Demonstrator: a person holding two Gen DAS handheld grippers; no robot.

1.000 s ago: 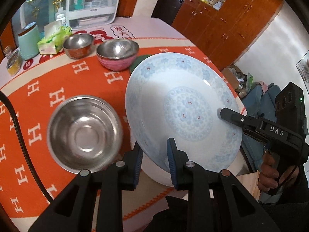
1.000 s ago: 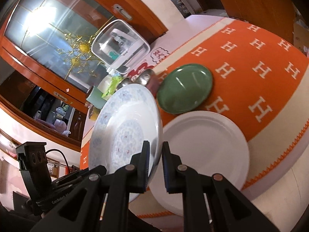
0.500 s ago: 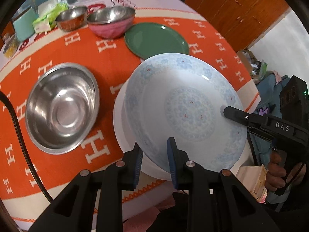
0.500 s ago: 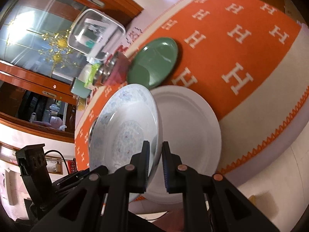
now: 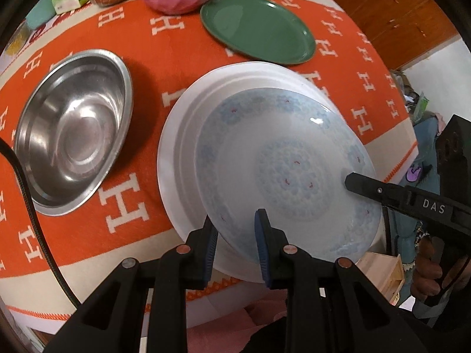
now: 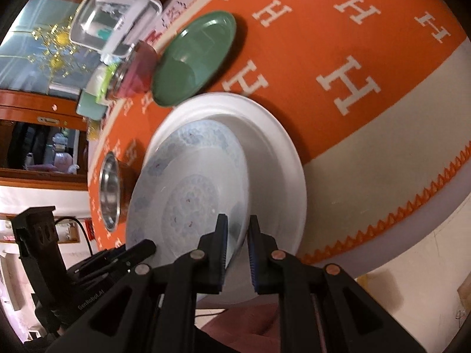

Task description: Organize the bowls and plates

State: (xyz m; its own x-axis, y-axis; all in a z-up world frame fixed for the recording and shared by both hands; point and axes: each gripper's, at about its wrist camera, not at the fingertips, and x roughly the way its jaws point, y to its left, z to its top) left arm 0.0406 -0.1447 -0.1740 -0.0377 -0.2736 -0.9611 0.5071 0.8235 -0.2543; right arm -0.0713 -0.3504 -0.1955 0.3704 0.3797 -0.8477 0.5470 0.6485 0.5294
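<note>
Here both tools, left [image 5: 235, 235] and right [image 6: 237, 244], clamp the tilted, face-up patterned plate [image 5: 282, 170].

Patterned plate [image 5: 282, 161] in both grippers, over white plate [image 5: 188, 123].

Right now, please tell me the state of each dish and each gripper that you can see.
Patterned plate: tilted, held above white plate.
White plate: flat on tablecloth.
Green plate: flat, empty.
Steel bowl: upright, empty.
Left gripper: shut on patterned plate's rim.
Right gripper: shut on patterned plate's rim.
</note>
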